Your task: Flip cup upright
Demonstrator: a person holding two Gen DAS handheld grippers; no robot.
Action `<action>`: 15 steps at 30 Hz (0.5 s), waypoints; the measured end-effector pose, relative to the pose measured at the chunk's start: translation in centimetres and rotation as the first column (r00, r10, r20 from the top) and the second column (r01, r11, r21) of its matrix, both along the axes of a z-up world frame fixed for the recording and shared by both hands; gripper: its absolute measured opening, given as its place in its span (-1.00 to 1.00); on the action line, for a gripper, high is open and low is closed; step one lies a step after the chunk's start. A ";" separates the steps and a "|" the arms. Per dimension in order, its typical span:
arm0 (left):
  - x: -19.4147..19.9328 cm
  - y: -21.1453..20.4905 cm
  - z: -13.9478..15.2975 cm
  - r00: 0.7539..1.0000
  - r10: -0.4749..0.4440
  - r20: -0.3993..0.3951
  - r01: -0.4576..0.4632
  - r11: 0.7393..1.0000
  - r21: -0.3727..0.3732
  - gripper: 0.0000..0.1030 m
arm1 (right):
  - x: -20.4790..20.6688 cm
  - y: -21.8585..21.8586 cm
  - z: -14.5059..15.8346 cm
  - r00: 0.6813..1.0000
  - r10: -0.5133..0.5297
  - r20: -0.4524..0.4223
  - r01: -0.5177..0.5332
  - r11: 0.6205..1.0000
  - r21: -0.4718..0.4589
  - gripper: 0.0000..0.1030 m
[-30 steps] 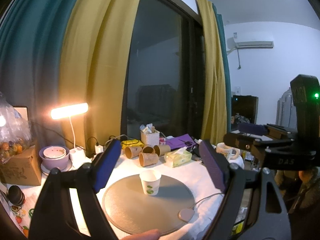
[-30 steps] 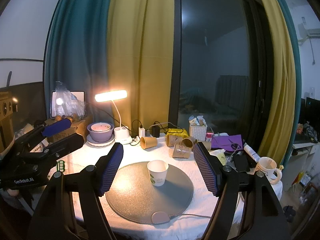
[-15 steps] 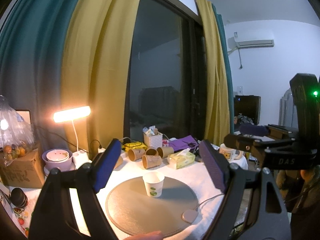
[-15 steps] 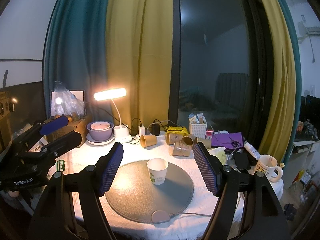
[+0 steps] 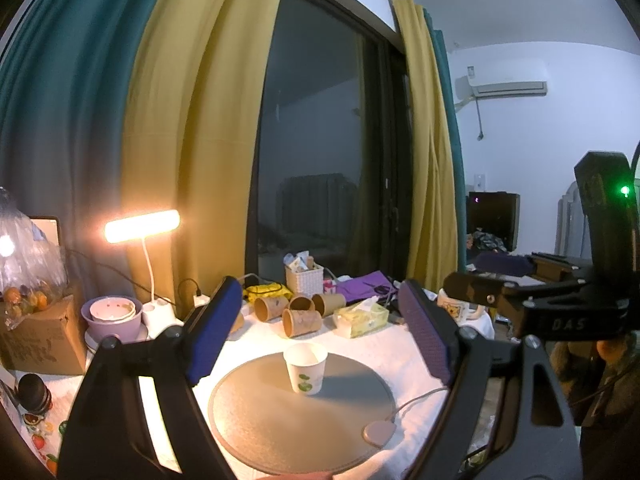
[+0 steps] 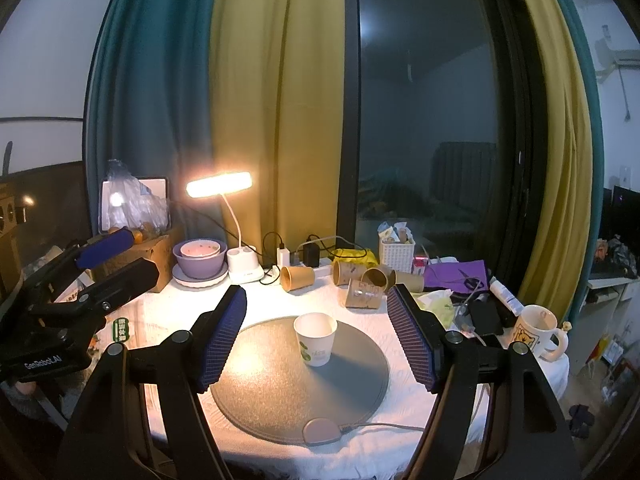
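White paper cup (image 6: pixel 315 338) upright on grey round mat (image 6: pixel 260 384), mid-counter. Left gripper (image 5: pixel 320 338) and right gripper (image 6: pixel 316 338) spread, empty, clear. Risk: stray nudge tips the light cup.

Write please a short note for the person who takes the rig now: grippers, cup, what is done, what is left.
Left gripper: open, holds nothing, raised short of the cup.
Right gripper: open, holds nothing, also short of the cup.
The cup stands upright, mouth up, on the round grey mat, touching neither gripper.
Done: the flip looks complete.
Left: nothing on this cup. The brown cups lying behind the mat are untouched.
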State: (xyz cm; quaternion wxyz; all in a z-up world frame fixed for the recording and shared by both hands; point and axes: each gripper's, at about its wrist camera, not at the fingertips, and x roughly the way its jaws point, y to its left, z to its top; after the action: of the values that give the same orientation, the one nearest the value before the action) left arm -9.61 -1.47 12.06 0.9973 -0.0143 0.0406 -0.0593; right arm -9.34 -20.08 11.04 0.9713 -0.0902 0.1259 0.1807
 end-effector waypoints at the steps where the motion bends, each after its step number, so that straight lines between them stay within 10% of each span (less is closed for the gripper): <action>1: 0.0 0.0 0.0 1.000 -0.002 -0.002 0.002 1.000 -0.002 0.59 | -0.1 0.0 -0.1 1.000 0.000 -0.003 0.000 1.000 0.000 0.47; 15: 0.0 -0.1 -0.1 1.000 -0.004 -0.010 0.004 1.000 -0.011 0.59 | -0.7 0.2 0.0 1.000 -0.001 -0.016 0.000 1.000 -0.002 0.47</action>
State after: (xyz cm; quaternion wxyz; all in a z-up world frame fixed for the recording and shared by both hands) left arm -9.59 -1.56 11.94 0.9969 -0.0199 0.0452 -0.0613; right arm -10.00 -19.87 11.02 0.9702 -0.0896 0.1339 0.1811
